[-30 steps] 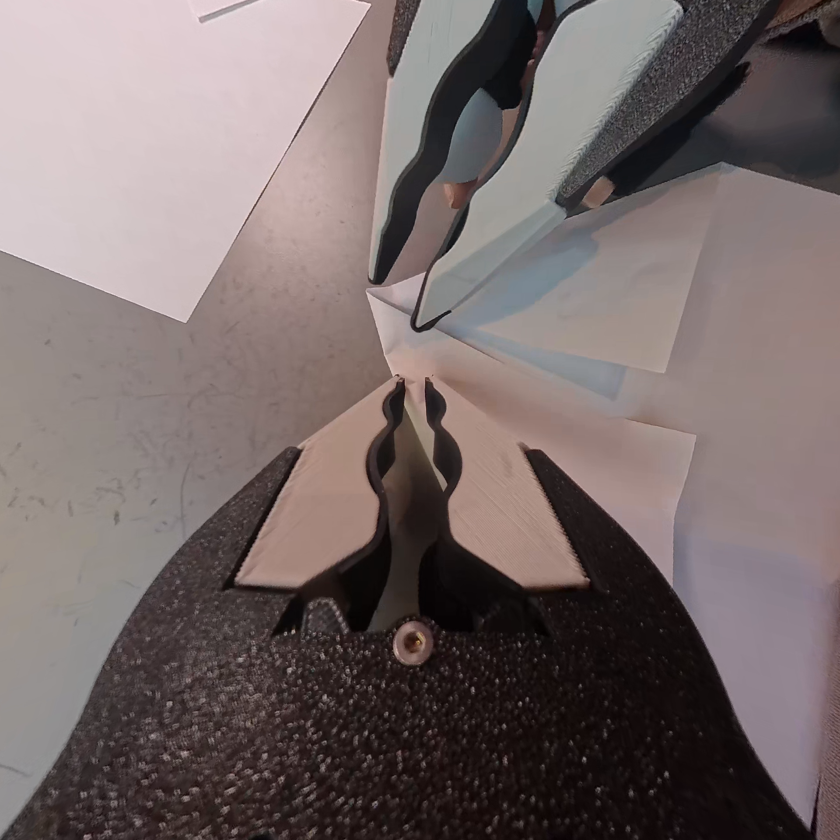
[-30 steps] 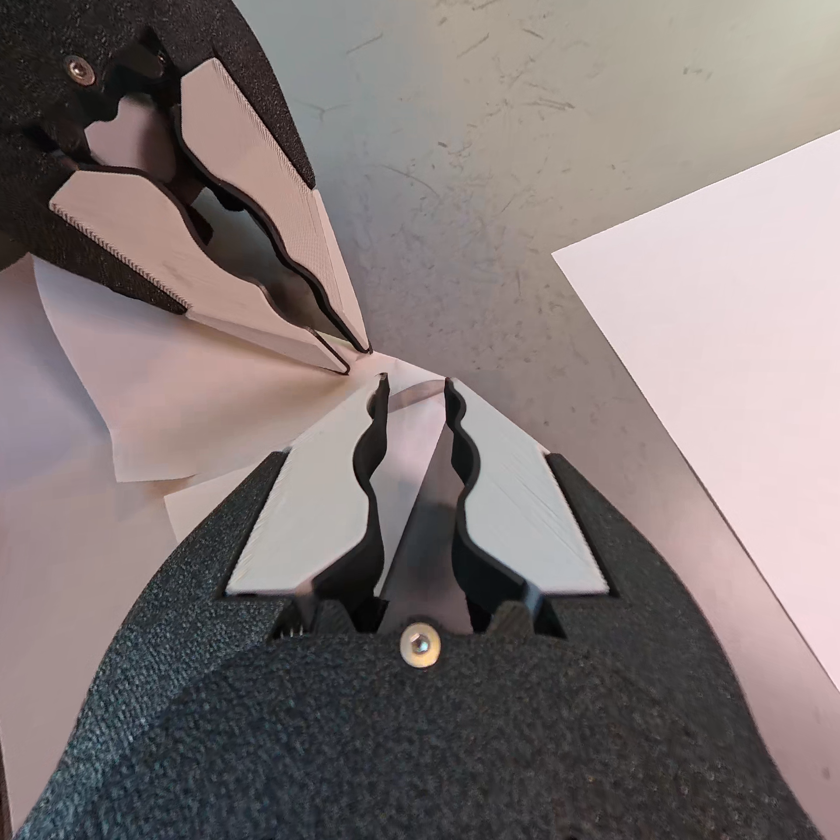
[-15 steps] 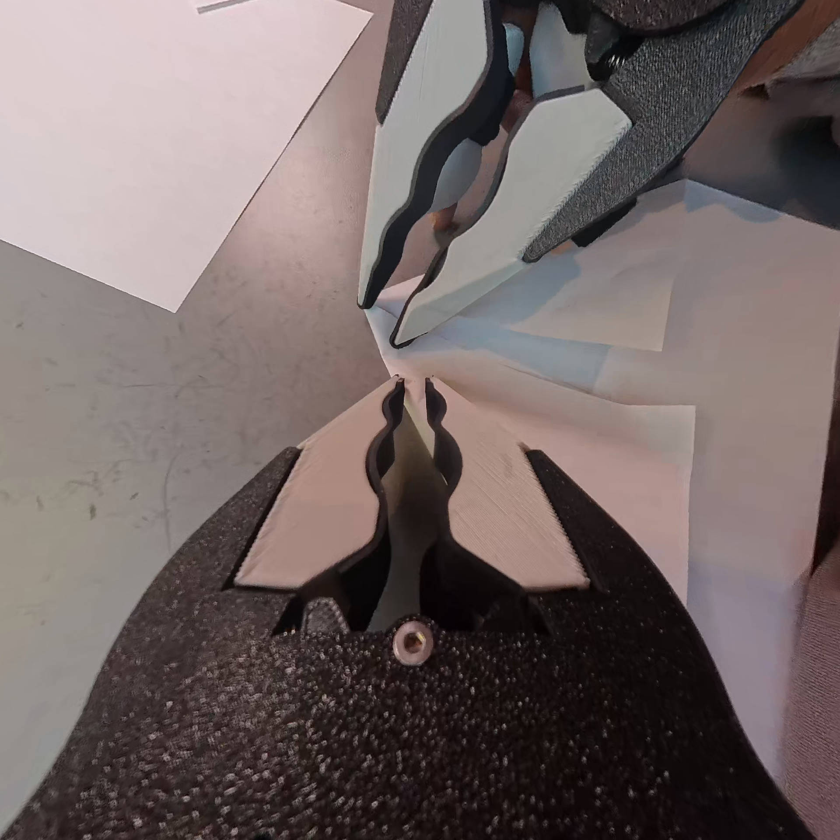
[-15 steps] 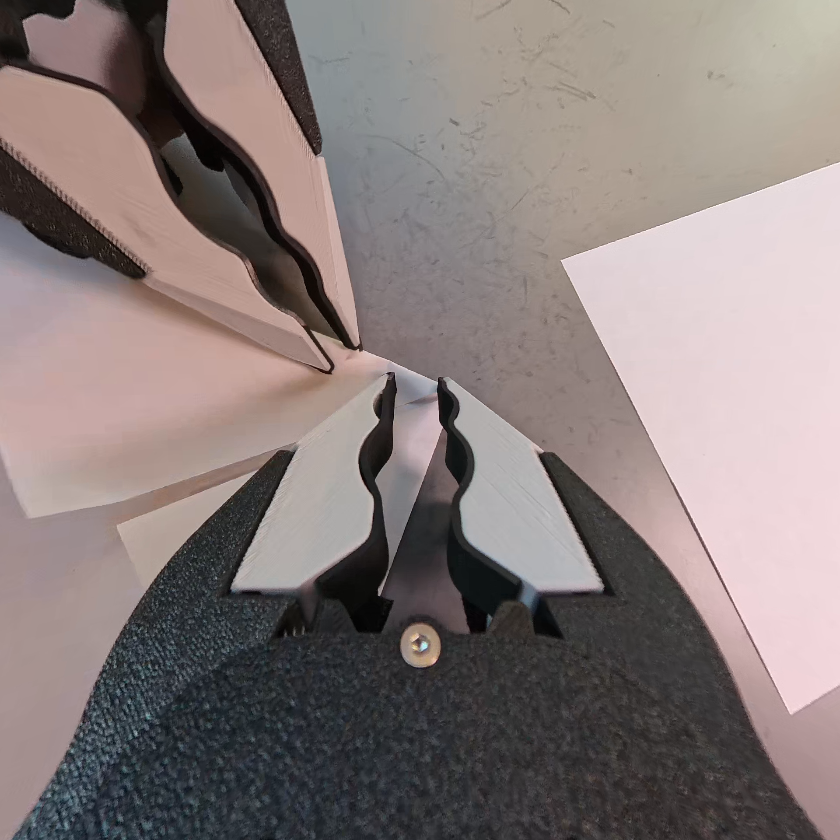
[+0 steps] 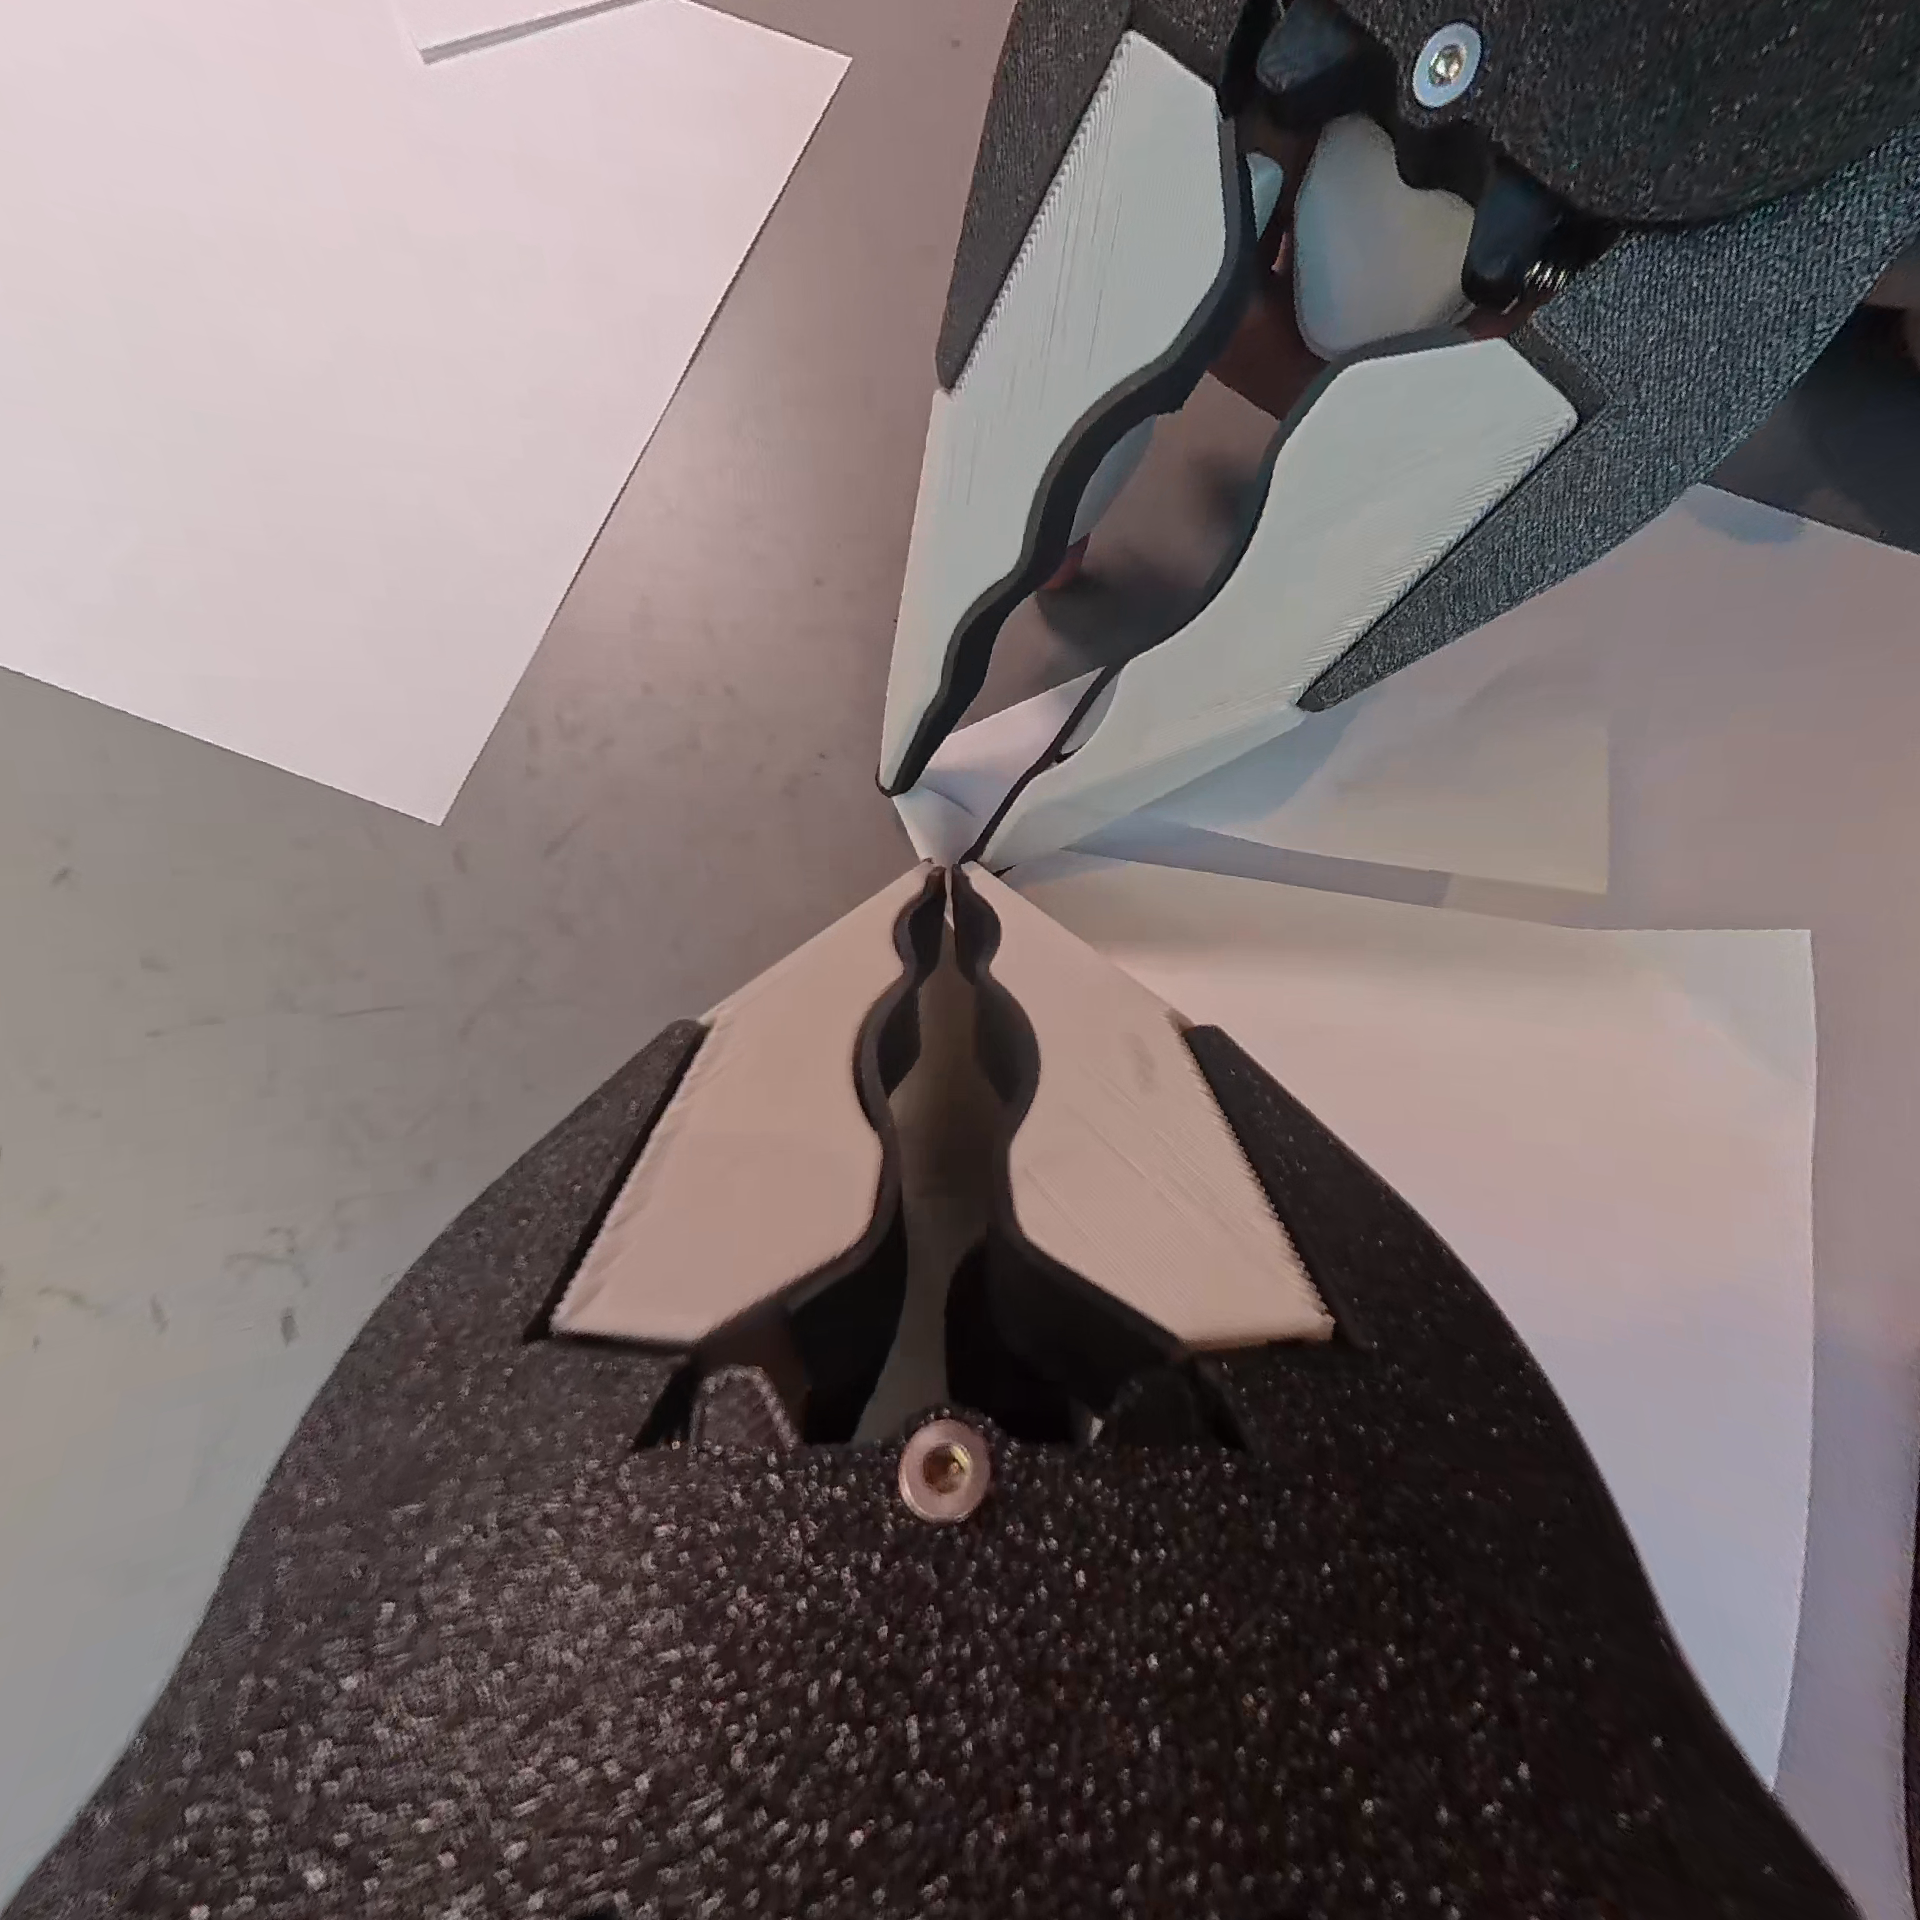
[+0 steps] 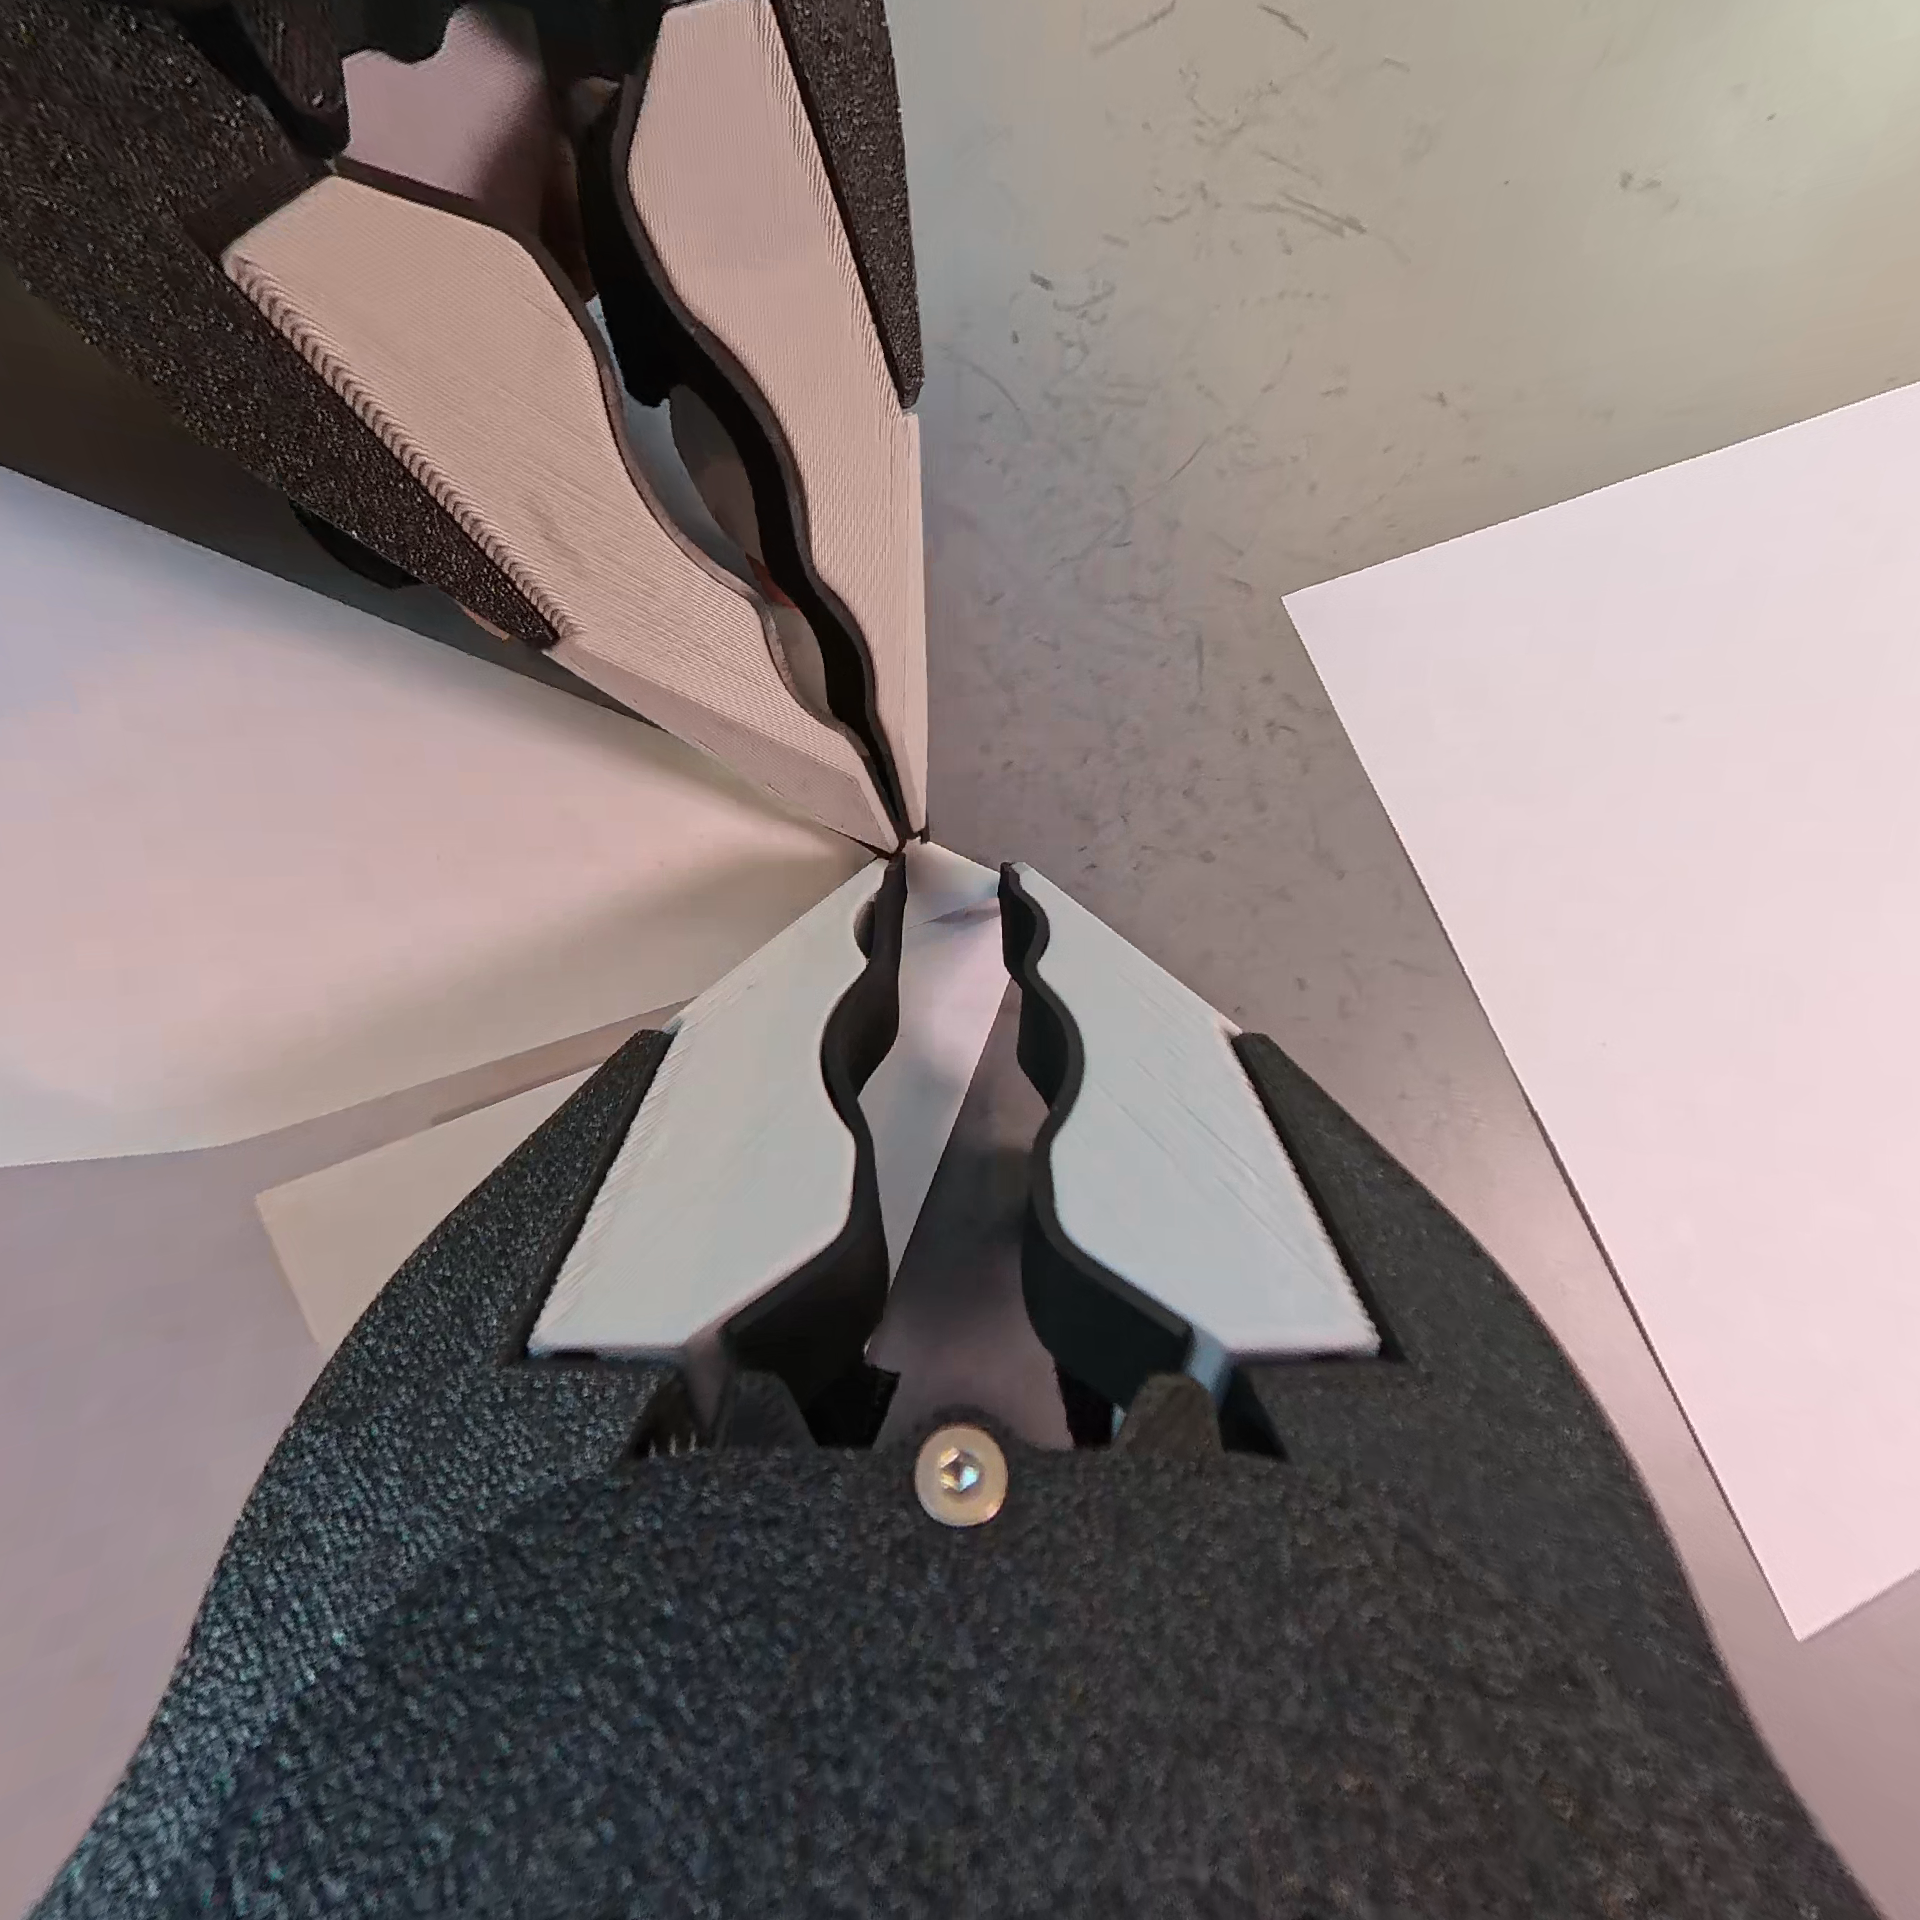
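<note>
A folded white paper (image 5: 1455,1143) lies on the grey table, with its folds running to a pointed tip (image 5: 940,805). My left gripper (image 5: 948,878) is shut on the paper's folded edge just behind that tip. My right gripper (image 6: 949,873) is open by a narrow gap, and the paper tip (image 6: 951,904) lies between its fingers. The two grippers meet almost tip to tip. The right gripper also shows at the top of the left wrist view (image 5: 935,821). The left gripper shows at the upper left of the right wrist view (image 6: 902,826). The folded paper spreads left there (image 6: 312,831).
A loose flat white sheet (image 5: 312,364) lies on the scratched grey table (image 5: 312,1039), left of the grippers; it shows on the right in the right wrist view (image 6: 1662,935). Another sheet's corner (image 5: 499,26) peeks out at the top edge. My two grippers' fingertips are within a few centimetres of each other.
My left fingers have closed from a small gap to shut on the paper. My right fingers have narrowed. The two grippers have come closer together at the paper's tip.
</note>
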